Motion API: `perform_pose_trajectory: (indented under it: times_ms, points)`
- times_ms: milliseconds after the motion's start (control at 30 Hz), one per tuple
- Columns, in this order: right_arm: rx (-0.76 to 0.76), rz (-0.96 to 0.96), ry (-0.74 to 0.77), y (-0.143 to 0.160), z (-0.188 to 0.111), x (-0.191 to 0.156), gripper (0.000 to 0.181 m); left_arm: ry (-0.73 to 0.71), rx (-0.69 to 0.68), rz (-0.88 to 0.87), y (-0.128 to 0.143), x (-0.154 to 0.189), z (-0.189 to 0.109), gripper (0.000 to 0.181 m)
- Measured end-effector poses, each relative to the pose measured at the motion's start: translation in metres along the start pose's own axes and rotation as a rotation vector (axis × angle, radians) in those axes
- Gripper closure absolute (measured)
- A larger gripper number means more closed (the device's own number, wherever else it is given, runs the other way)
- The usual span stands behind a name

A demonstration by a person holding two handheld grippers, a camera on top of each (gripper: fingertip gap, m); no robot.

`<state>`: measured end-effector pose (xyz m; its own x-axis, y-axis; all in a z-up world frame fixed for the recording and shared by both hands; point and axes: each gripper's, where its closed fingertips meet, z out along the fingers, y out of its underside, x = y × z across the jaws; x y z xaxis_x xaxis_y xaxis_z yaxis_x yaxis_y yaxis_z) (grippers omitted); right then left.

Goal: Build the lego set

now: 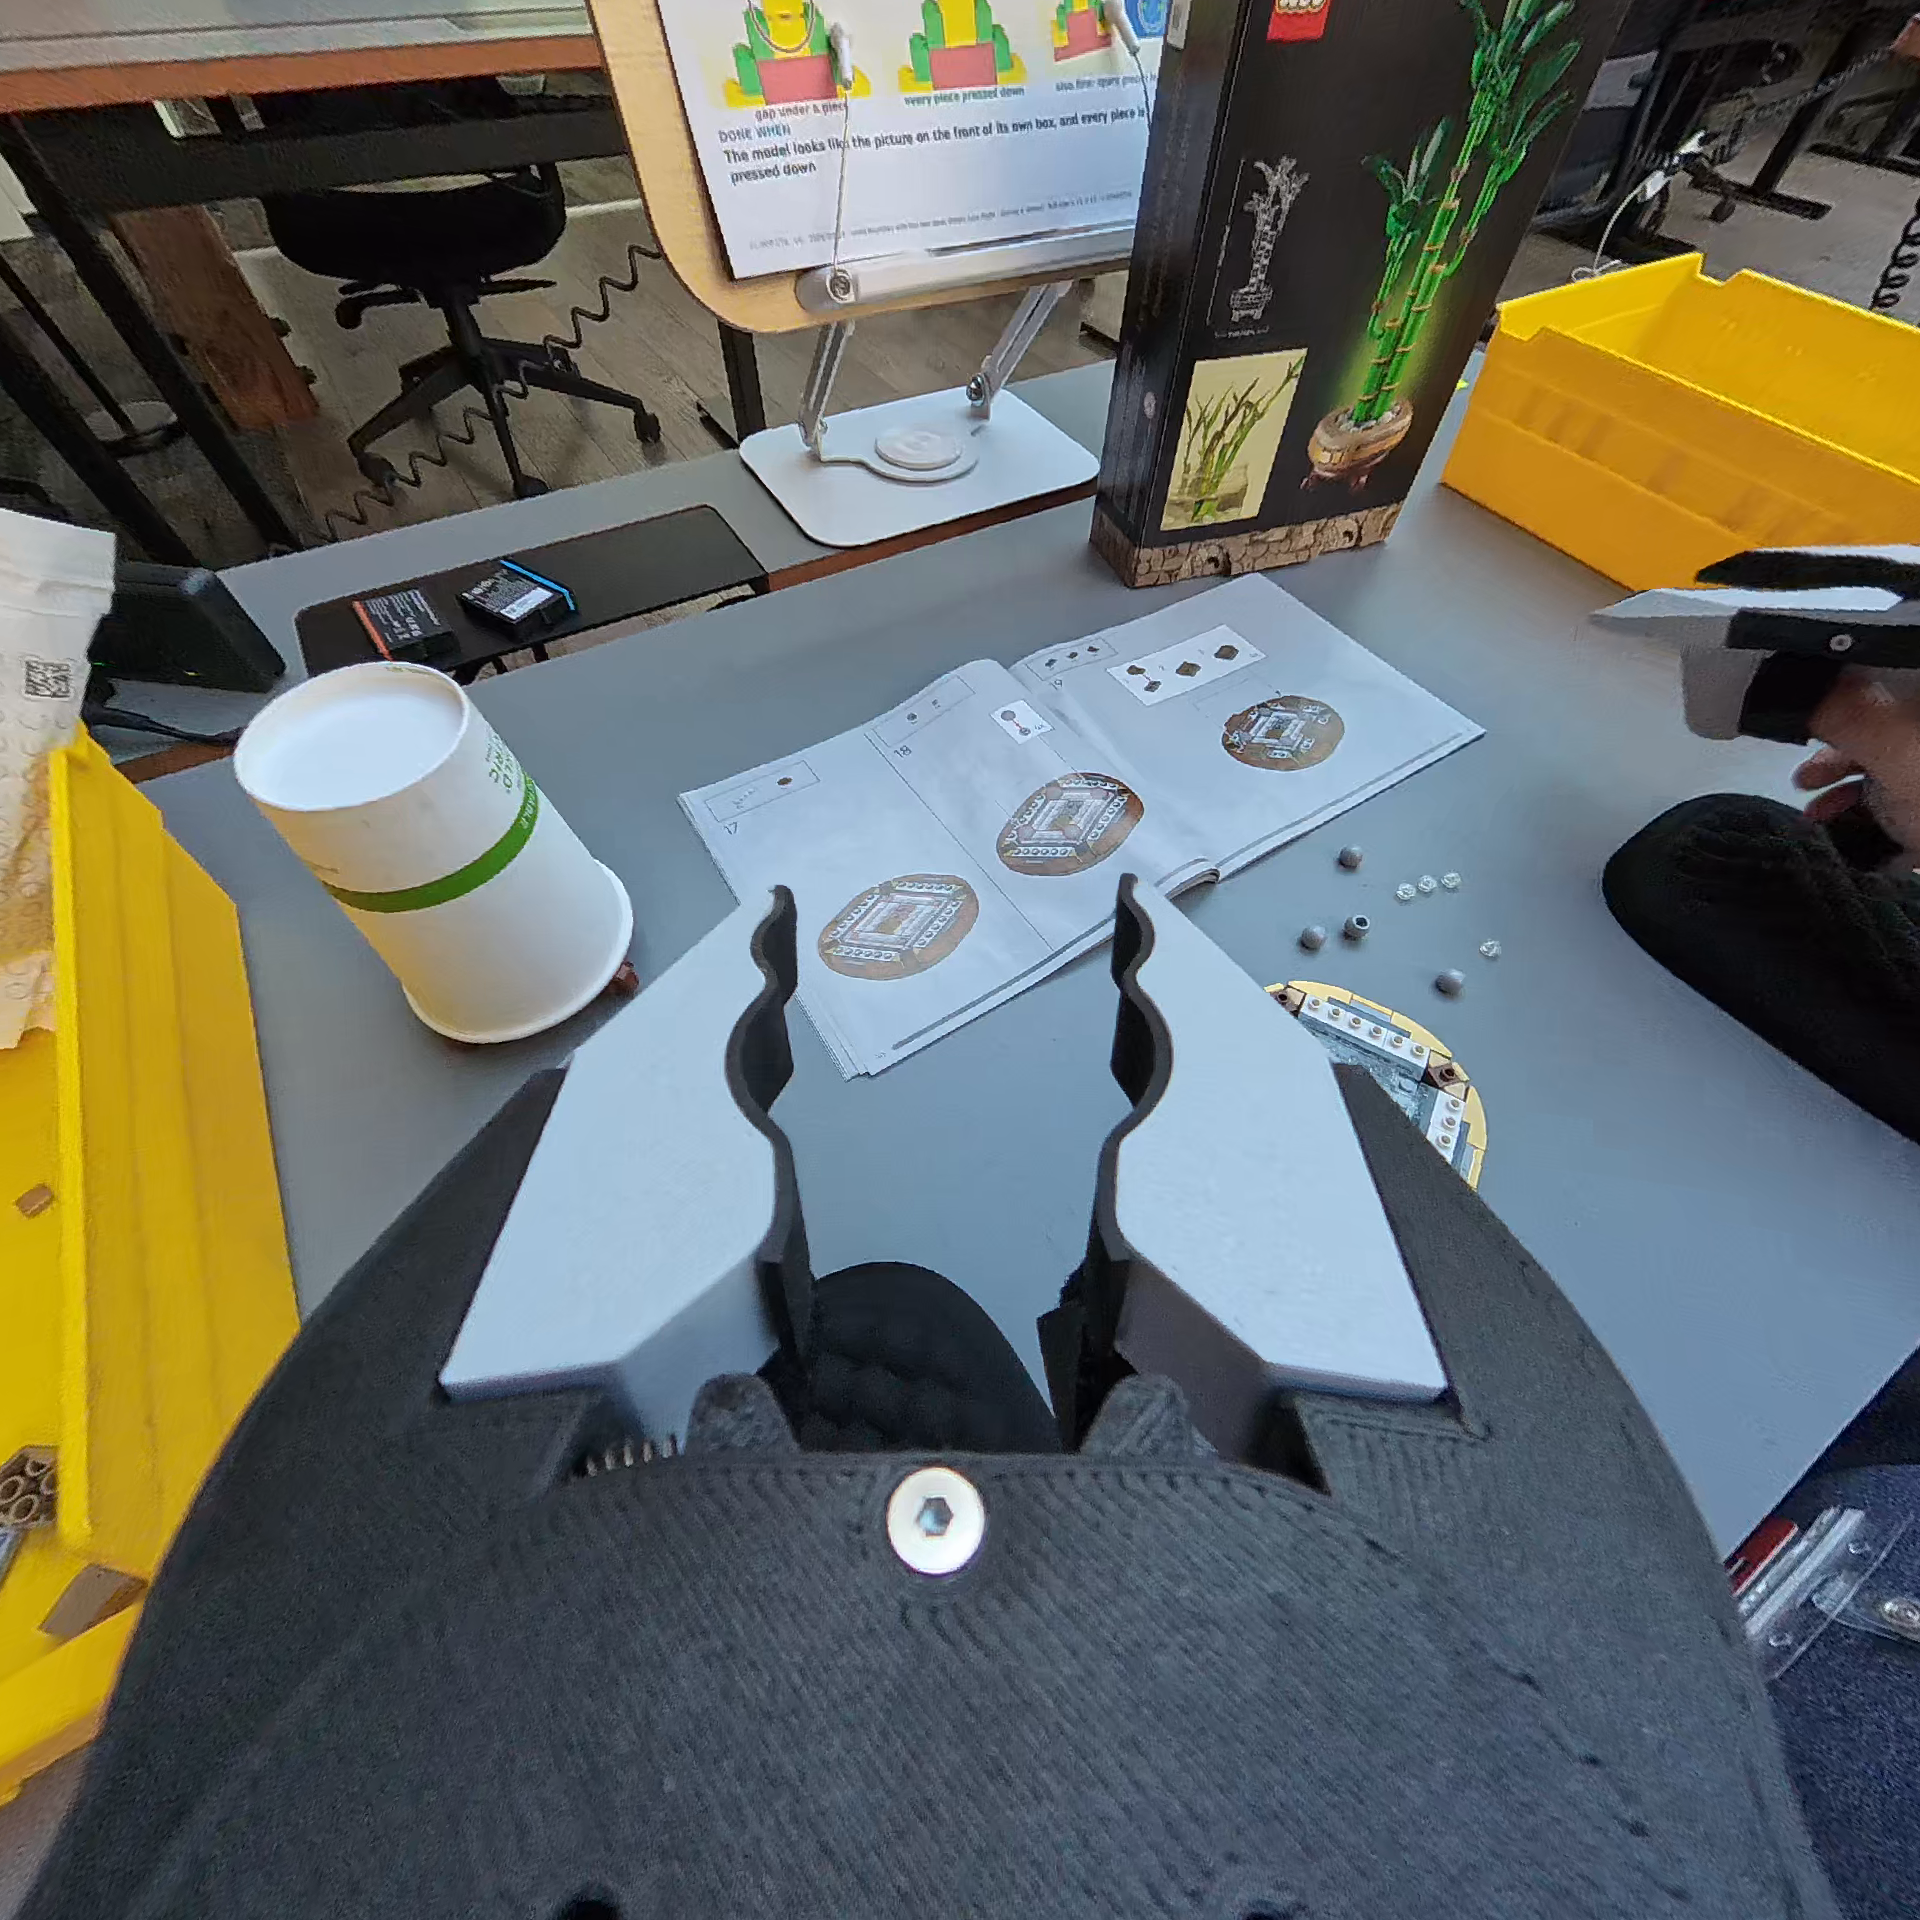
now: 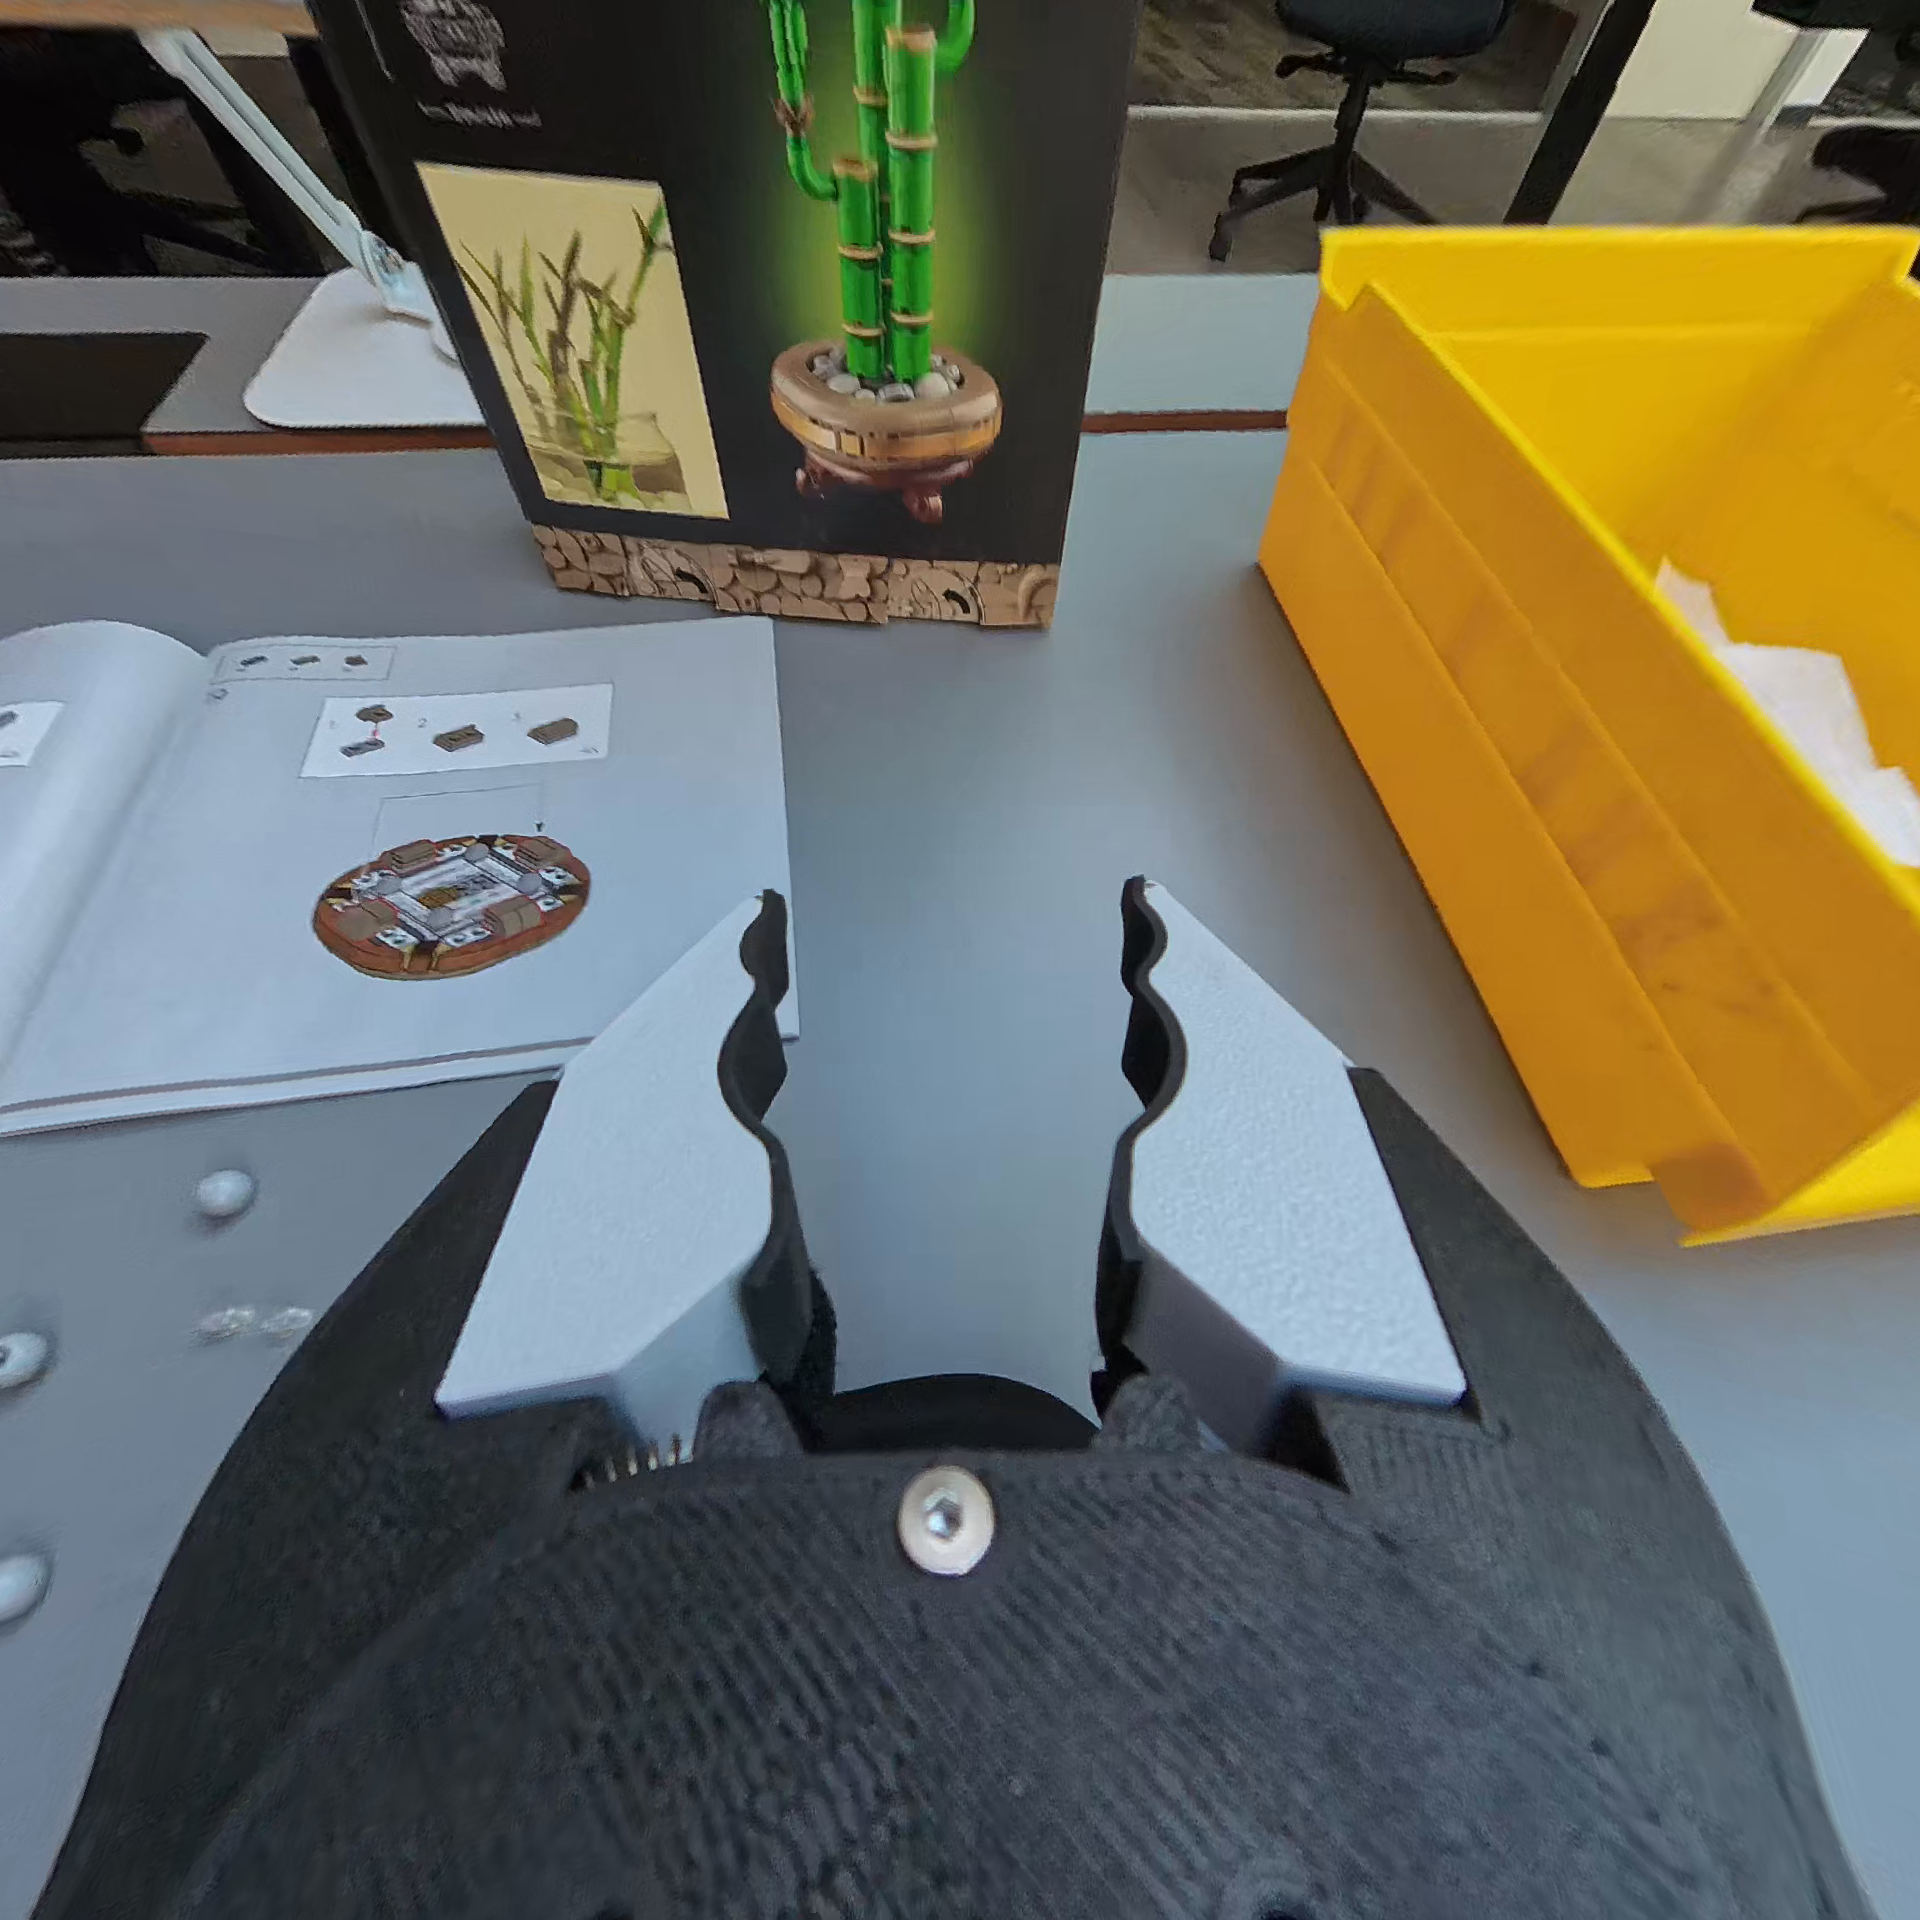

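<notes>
Left gripper hovering above grey table, jaws spread, pinching nothing. Right gripper likewise gaping, empty, over bare grey strip between open instruction booklet and yellow plastic bin.

One round tan-and-grey lego base sitting just right of left gripper, partly hidden. Four small grey round studs, four clear ones lying scattered beyond it. One upside-down white paper cup standing left. One black set box standing upright behind booklet.

The right gripper hangs with its jaws spread and empty over bare grey table, the open instruction booklet to its left, the set's box standing ahead, a yellow bin to its right.
</notes>
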<state>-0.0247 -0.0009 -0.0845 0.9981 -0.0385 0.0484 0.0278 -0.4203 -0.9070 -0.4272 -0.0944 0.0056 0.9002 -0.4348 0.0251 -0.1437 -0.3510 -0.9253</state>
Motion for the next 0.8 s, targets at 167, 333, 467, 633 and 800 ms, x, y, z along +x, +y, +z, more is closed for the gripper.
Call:
perform_pose_trajectory:
  times_ms: [167, 333, 467, 633, 800]
  points:
    - [0.265, -0.111, 0.037, -0.107, -0.073, -0.008, 0.12, -0.022, 0.013, 0.022, -0.014, -0.002, -0.008, 0.123]
    - [0.399, -0.139, 0.025, -0.156, -0.123, -0.021, 0.124, -0.008, 0.023, 0.056, -0.024, 0.008, -0.008, 0.123]
    - [0.387, -0.171, 0.03, -0.154, -0.123, -0.028, 0.124, 0.0, 0.007, 0.083, -0.022, 0.014, -0.005, 0.124]
    - [0.382, -0.177, 0.042, -0.153, -0.122, -0.028, 0.125, 0.006, 0.004, 0.076, -0.022, 0.012, -0.006, 0.124]
    - [0.392, -0.189, 0.056, -0.155, -0.122, -0.027, 0.126, 0.003, 0.015, 0.066, -0.024, 0.01, -0.009, 0.124]
